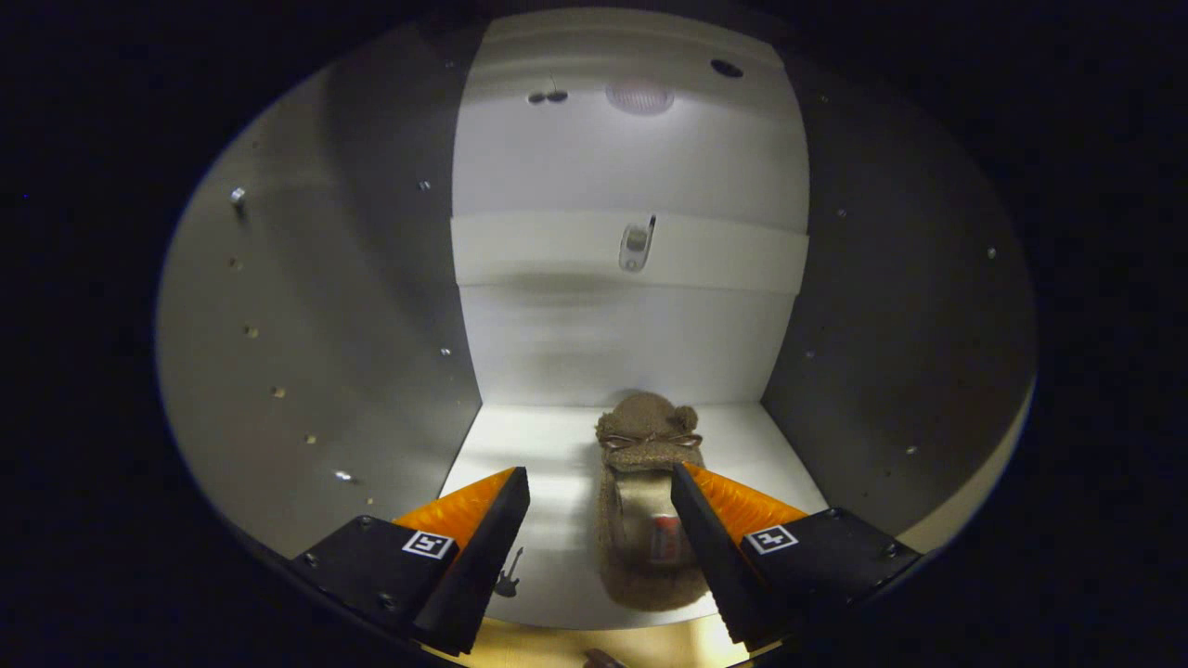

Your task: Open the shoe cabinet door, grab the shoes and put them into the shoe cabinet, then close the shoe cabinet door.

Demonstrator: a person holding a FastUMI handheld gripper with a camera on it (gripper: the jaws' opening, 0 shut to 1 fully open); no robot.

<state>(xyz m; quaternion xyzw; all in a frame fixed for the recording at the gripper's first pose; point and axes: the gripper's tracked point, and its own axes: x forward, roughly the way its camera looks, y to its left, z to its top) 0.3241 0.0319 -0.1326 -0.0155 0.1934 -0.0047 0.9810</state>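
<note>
I look into the white shoe cabinet (631, 343), whose back panel and two side walls surround the view. A fuzzy brown slipper (647, 492) lies on the cabinet floor (548, 520), toe pointing toward the back wall. My gripper (601, 487) is open just above the floor. The slipper sits between the fingers, close against the right finger (705, 529) and apart from the left finger (487, 529). Neither finger presses on it.
A cross rail with a small metal fitting (636, 249) runs across the back panel. The left side wall (306, 353) has a row of shelf-pin holes. The right side wall (891, 353) stands close. A strip of tan floor (594, 645) lies below the cabinet's front edge.
</note>
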